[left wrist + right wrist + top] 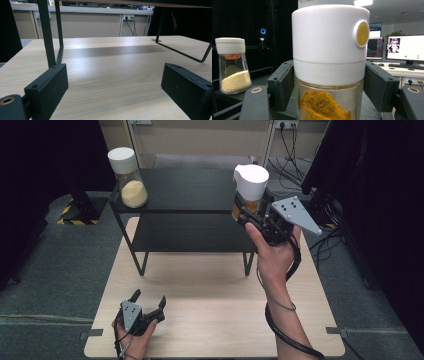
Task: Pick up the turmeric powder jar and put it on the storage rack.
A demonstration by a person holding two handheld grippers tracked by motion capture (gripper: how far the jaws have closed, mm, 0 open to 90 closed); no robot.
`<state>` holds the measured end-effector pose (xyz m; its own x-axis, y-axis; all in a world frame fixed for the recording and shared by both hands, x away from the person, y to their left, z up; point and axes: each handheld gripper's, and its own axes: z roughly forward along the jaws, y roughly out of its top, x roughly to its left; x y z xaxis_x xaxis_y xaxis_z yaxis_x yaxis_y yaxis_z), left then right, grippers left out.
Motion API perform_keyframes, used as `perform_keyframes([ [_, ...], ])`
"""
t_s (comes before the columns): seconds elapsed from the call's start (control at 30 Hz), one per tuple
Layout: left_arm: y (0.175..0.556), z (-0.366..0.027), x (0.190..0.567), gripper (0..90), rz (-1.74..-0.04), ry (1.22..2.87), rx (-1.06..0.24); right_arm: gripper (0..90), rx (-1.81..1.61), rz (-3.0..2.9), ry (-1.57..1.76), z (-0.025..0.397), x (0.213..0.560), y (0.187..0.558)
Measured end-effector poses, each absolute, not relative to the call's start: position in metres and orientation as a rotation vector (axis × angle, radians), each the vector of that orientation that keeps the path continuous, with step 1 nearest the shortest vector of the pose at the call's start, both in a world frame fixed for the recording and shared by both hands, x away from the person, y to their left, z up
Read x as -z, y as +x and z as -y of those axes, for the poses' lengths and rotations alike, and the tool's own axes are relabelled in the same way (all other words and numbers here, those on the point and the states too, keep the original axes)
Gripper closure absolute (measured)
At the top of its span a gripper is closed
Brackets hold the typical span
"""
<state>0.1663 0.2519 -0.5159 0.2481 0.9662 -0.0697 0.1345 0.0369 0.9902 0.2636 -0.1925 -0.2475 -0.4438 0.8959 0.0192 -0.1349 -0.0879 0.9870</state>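
My right gripper (248, 212) hides the glass part of the orange spice jar (250, 185) from above. In the right gripper view, the jar's bottom is cut off by the edge. In the left gripper view, my left gripper (115, 92) has its jaws cut off at the bottom, and the black shelf (50, 37) is cut off at the top.

The right gripper (248, 210) is clamping a white-lidded jar of orange powder (250, 187) above the black shelf's (185, 190) right end. Another jar (127, 177) is standing far left. The left gripper (148, 301) is resting, jaws spread, on the bench (210, 320).
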Motion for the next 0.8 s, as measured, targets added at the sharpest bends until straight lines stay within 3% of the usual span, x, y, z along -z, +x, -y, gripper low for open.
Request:
perform_keyframes([
  [0.8, 0.166, -0.252, 0.516, 6.8, -1.129, 1.375, -0.917, 30.5, -1.596, -1.39, 0.95, 0.181, 0.225, 0.298],
])
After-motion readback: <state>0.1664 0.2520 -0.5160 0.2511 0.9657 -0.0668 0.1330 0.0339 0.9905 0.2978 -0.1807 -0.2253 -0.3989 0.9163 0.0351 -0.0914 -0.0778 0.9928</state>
